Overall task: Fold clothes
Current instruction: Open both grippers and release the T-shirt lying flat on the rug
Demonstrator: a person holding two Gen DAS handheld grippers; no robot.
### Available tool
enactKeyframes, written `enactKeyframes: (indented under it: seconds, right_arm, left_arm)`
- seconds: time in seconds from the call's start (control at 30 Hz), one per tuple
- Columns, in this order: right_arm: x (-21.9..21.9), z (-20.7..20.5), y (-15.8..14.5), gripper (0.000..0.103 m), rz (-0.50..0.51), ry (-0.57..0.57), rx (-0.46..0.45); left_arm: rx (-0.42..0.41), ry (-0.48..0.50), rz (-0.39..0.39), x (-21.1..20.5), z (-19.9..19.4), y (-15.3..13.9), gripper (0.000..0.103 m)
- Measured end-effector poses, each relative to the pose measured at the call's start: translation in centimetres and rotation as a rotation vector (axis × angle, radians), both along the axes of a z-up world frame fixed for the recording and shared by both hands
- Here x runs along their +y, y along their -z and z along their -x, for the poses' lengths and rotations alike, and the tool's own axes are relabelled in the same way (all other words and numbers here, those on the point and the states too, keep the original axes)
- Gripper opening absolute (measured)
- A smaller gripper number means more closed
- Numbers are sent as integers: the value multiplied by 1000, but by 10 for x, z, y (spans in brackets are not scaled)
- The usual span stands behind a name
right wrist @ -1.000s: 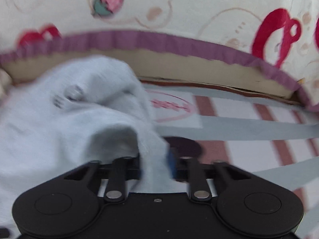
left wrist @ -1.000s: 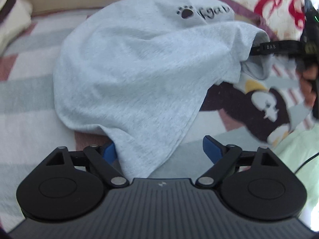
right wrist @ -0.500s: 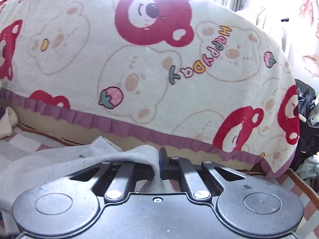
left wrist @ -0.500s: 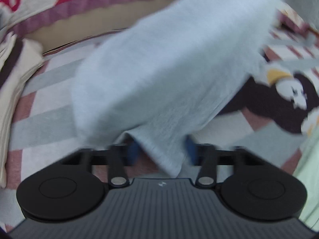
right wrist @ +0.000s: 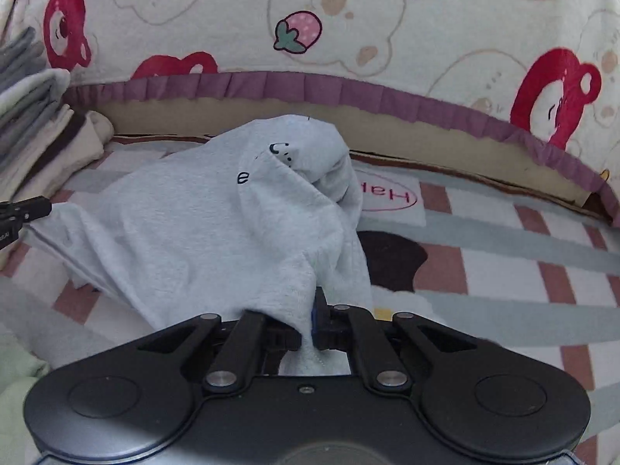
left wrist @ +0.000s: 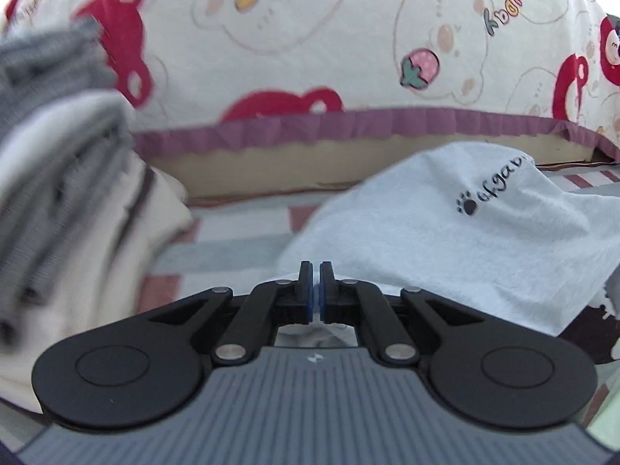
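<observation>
A light grey T-shirt (left wrist: pixel 445 240) with a black paw print and lettering lies bunched on the striped bed sheet (right wrist: pixel 503 271). My left gripper (left wrist: pixel 316 290) has its jaws closing tight, blue pads pressed on a thin edge of the shirt. In the right wrist view the shirt (right wrist: pixel 193 232) hangs in a slack drape. My right gripper (right wrist: pixel 308 325) is shut on another corner of it. The left gripper (right wrist: pixel 23 213) shows at that view's left edge, pinching the shirt's far end.
A stack of folded clothes (left wrist: pixel 58 193) stands at the left, also in the right wrist view as folded clothes (right wrist: pixel 35 128). A bear-print blanket (right wrist: pixel 348 19) with a purple frill rises behind the bed. A pale green cloth (right wrist: pixel 15 379) lies near the front left.
The left gripper went from wide open around the shirt's edge to shut on it, then rose and tilted up. The right gripper, still shut on the shirt, moved sideways and lifted its corner.
</observation>
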State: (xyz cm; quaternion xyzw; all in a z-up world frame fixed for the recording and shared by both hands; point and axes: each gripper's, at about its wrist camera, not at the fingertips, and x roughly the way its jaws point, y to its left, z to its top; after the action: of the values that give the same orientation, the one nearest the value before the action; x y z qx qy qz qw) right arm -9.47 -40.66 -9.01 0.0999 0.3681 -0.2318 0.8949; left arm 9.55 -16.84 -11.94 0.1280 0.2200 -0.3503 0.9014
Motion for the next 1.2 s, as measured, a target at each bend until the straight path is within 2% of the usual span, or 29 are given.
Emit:
enactKeyframes:
  seconds: [0.1, 0.2, 0.27, 0.37, 0.47, 0.5, 0.6, 0.63, 0.7, 0.77, 0.87, 0.97, 1.03, 1.1, 1.13, 1.2]
  right_arm:
    - [-2, 26, -40, 4, -19, -28, -75]
    - [13, 58, -100, 5, -34, -154, -121]
    - [31, 78, -133, 5, -2, -253, -103]
    - [51, 108, -162, 5, -26, -357, -51]
    - [64, 131, -150, 5, -113, -412, 58]
    - [67, 136, -137, 5, -140, -417, 102]
    - [71, 146, -89, 6, -221, -418, 240]
    - [67, 147, -77, 13, -258, -412, 256]
    - [57, 147, -55, 26, -336, -394, 271]
    - [48, 143, -51, 43, -395, -395, 227]
    - [44, 133, -62, 55, -426, -429, 151]
    - [45, 116, -67, 61, -368, -453, 123]
    - [40, 104, -65, 61, -320, -447, 109]
    - [28, 85, -54, 61, -261, -427, 110]
    - [22, 74, -46, 61, -221, -420, 124]
    - [13, 49, -30, 61, -147, -395, 170]
  left_arm:
    - [18, -51, 94, 29, 12, -30, 2]
    - [-3, -68, 158, 60, 31, -62, 2]
    - [-25, -65, 182, 81, 50, -82, 2]
    - [-40, -88, 220, 115, 81, -110, 2]
    - [15, -151, 241, 152, 109, -122, 2]
    - [39, -175, 238, 164, 118, -123, 2]
    - [141, -224, 122, 176, 130, -97, 2]
    - [176, -237, 75, 178, 133, -86, 2]
    - [242, -262, -20, 180, 139, -66, 2]
    - [274, -277, -115, 176, 139, -50, 2]
    - [280, -283, -133, 178, 140, -51, 6]
    - [321, -265, -53, 178, 131, -62, 6]
    - [343, -229, -11, 168, 120, -67, 7]
    - [349, -184, 9, 150, 111, -67, 18]
    - [346, -161, 5, 137, 105, -64, 23]
    - [354, -115, -19, 109, 92, -57, 39]
